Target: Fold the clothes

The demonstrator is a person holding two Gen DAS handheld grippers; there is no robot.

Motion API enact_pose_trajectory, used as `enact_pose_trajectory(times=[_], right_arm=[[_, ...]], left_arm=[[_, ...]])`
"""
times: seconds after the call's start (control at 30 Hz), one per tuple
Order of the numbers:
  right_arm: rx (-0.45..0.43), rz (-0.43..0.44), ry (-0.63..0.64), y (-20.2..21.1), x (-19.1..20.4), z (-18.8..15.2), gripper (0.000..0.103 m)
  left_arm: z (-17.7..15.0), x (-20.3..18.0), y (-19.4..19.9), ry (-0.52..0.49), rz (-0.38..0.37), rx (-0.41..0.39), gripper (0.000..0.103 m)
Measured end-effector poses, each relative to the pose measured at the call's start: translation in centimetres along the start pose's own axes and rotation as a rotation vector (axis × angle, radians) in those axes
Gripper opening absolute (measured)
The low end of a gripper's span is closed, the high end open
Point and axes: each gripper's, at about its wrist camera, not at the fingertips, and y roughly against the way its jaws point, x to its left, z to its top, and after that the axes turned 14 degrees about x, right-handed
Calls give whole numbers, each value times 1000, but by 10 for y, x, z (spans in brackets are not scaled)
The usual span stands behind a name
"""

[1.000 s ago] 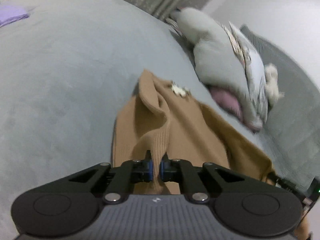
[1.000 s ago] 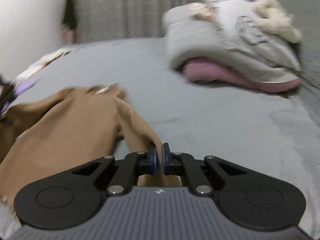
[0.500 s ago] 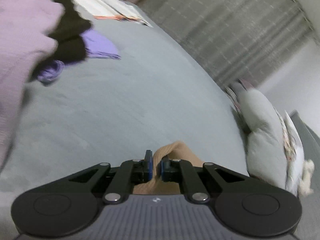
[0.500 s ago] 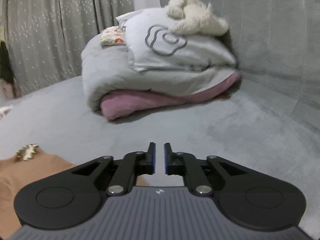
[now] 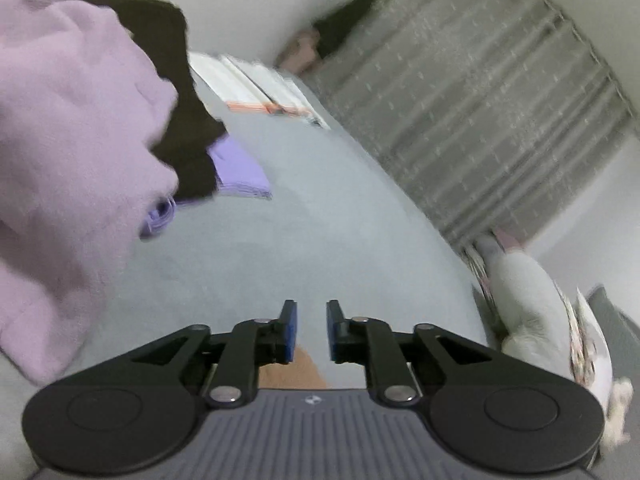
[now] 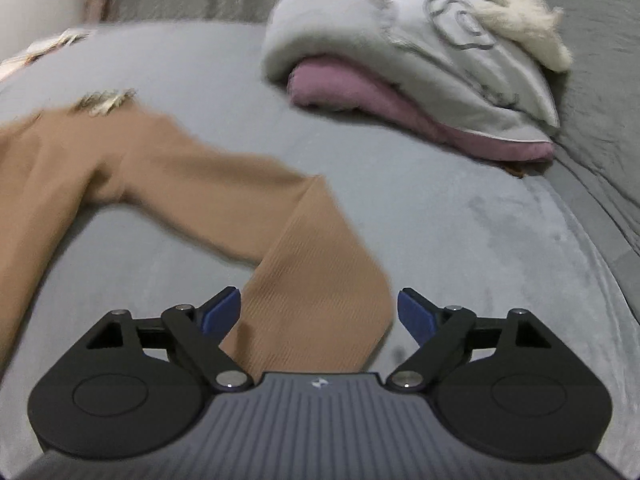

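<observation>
A tan ribbed sweater [image 6: 168, 184] lies on the grey bed [image 6: 460, 224], one sleeve bent toward me with its cuff between the wide-open jaws of my right gripper [image 6: 320, 312]; nothing is held. A pale ornament [image 6: 104, 100] sits near its collar. In the left wrist view only a small tan patch [image 5: 294, 372] of the sweater shows under my left gripper [image 5: 307, 330], whose jaws stand slightly apart and empty, raised above the bed [image 5: 320, 220].
A folded grey quilt over a pink blanket [image 6: 420, 68] with a white plush toy [image 6: 520, 28] lies at the back right. A lilac garment [image 5: 64, 168], dark cloth [image 5: 176, 112] and purple cloth [image 5: 240, 172] hang or lie at left. Books [image 5: 256, 88] and curtain [image 5: 480, 120] behind.
Both grippers have let go of the sweater. The right jaws have opened wide over the sleeve cuff; the left jaws have parted slightly and the left view has tilted further up.
</observation>
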Motion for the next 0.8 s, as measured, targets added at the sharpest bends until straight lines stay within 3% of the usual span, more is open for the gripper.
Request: enact_pose_trajectory(times=[0.17,0.3,0.37,0.4,0.47,0.5,0.53,0.63,0.7,0.8], right_arm=[[44,-15,91,-6,22,-6,87],[-15,23,197,12,44,-10,87],[-42,19,262,18,56,-16,87],[-10,-19,263,11,56,-16,85],[46,-75,248,0,53,-16,69],[53,-71,203,-1,46,-15,48],[53,-87,146,0,39,-12,8],[-35,-188,41,19,19,-5,9],[-124,-182,-64,37,0,-2,9],[-232,-174,-201,58,-27,4,9]], left_arm=[[-67,-48,-41,-236,-38,274,34],[-129,-81,-70,-334,-115,492,34],[-152,-94,-77,-403,-110,539,35],[-155,-94,-81,-416,-108,549,37],[-171,-96,-92,-442,-109,592,37],[-179,-96,-97,-451,-109,615,38],[-182,-97,-99,-468,-105,615,38],[-188,-97,-101,-525,-102,609,37],[-184,-94,-100,-480,-143,647,16],[-187,-98,-89,-500,-135,643,13]])
